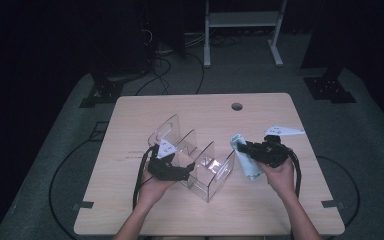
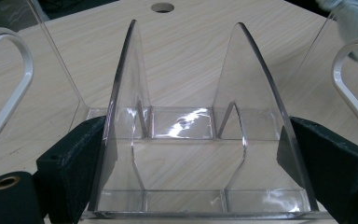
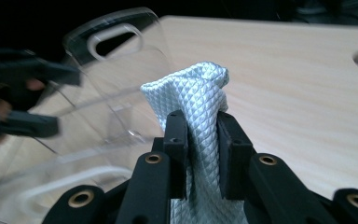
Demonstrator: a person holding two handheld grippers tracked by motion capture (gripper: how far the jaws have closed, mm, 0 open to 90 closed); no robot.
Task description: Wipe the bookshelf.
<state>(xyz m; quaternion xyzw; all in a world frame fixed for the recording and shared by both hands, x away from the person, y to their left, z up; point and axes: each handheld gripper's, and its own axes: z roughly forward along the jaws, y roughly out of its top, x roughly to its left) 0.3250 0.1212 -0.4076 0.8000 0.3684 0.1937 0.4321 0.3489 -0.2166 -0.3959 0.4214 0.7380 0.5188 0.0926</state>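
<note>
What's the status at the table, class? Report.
Left gripper clamps clear acrylic organiser. Right gripper pinches pale blue cloth. Nothing between them.

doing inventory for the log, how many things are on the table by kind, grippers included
clear acrylic organizer: 1
light blue cloth: 1
grippers: 2, the left gripper clamped on the organizer, the right gripper shut on the cloth
total: 4

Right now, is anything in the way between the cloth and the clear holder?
Nothing visible. The right gripper holds the cloth just beside the holder, with bare table around them. The left gripper clamps the holder's other side.
</note>
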